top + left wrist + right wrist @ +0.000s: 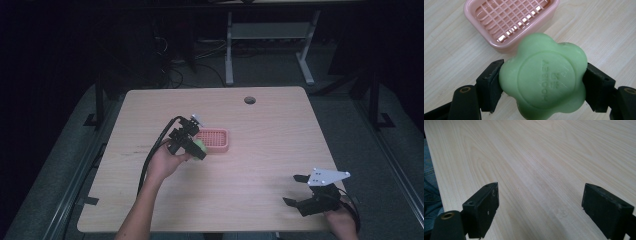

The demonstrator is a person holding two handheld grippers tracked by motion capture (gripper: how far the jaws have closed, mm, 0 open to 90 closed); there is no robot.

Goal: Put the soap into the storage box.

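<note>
High view: I log a pale wooden table (pixel 260 150) with a round cable hole (pixel 249 100) near its far edge. My left gripper (pixel 195 148) sits near the table's middle, pinching a green soap bar (pixel 200 146) just at the near-left corner of a pink soap dish (pixel 214 139). Whether the bar touches the dish I cannot tell from here. My right gripper (pixel 294 190) rests at the near right corner, well apart from the dish, a grey three-cornered plate (pixel 327 176) on top, jaws spread.

Left gripper view: I record the soap bar (pixel 544 77), flower-shaped with raised lettering on its face, clamped on both sides between the two black jaws of the left gripper (pixel 544 82). It is held above the table, with the soap dish (pixel 509 20), its grid floor empty, just beyond it.

Right gripper view: I note the right gripper (pixel 540 205) with jaws wide apart, nothing between them, bare wood grain beneath. Blue denim (pixel 430 192) shows past the table edge at left.
</note>
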